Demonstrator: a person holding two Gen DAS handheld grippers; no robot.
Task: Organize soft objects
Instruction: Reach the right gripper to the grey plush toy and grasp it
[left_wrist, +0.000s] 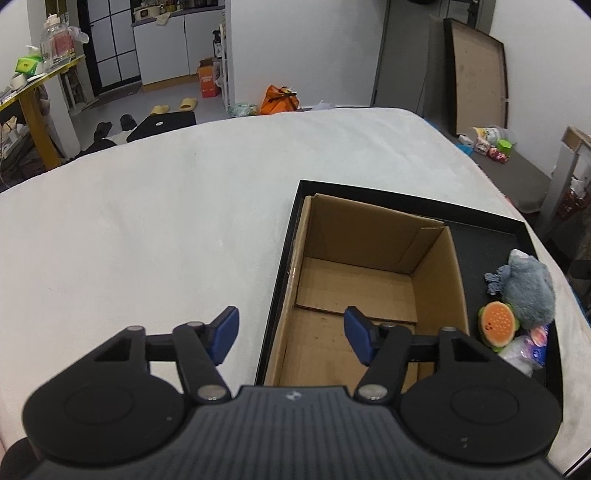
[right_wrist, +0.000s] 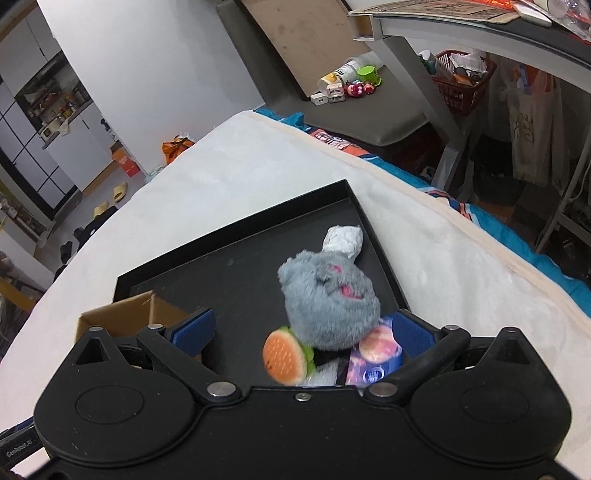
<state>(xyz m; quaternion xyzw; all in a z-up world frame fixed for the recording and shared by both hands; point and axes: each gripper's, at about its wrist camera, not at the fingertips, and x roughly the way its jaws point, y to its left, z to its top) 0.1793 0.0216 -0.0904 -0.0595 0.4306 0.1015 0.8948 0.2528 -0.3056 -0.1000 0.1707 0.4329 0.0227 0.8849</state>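
An empty open cardboard box stands in the left part of a black tray on a white bed. Right of the box lie a grey plush animal, an orange burger plush and a small plastic packet. My left gripper is open and empty, hovering over the box's near left edge. In the right wrist view the grey plush, burger plush, pink-purple packet and a white wrapped bundle lie in the tray. My right gripper is open, straddling the plush pile.
The white blanket covers the bed around the tray. The box corner shows left of the right gripper. A grey bench with small toys stands beyond the bed's right edge. Slippers and an orange bag lie on the floor.
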